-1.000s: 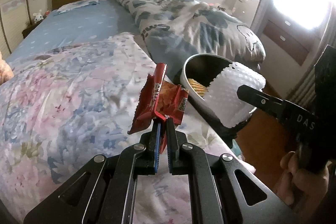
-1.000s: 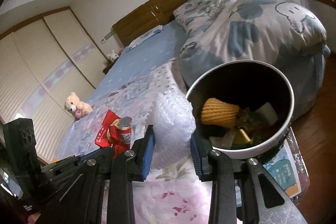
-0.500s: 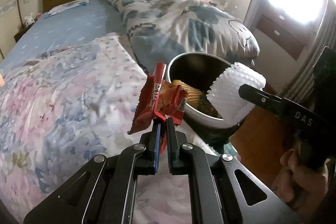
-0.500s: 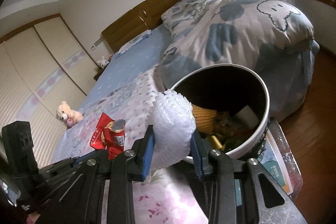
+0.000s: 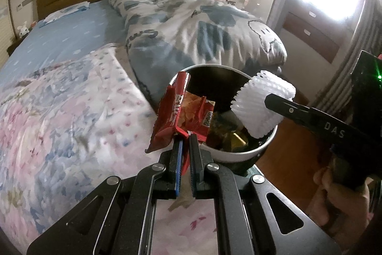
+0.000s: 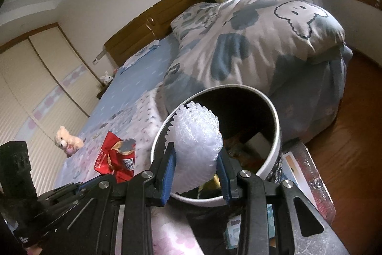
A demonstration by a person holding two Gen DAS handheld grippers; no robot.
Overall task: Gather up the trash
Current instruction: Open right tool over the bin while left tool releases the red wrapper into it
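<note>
My left gripper (image 5: 187,136) is shut on the bottom edge of a red snack wrapper (image 5: 177,111), which stands up at the near left rim of a round white-rimmed trash bin (image 5: 241,154). My right gripper (image 6: 195,154) is shut on a roll of white foam net (image 6: 197,135), held over the near rim of the bin (image 6: 274,116). In the left wrist view the foam net (image 5: 260,104) hangs over the bin's right side, and in the right wrist view the wrapper (image 6: 117,154) shows at the left. Yellow and dark scraps lie inside the bin.
The bin stands beside a bed with a floral cover (image 5: 59,106) and a blue-and-white patterned duvet (image 5: 203,28) behind it. A small dark stand (image 6: 308,173) holds the bin over wooden floor (image 6: 353,111). A teddy bear (image 6: 66,140) lies on the bed. A hand (image 5: 339,204) grips the right tool.
Both grippers have moved toward the bin with their loads. The wrapper now overlaps the bin's left rim and the foam net sits over its opening; the bin looks larger and nearer.
</note>
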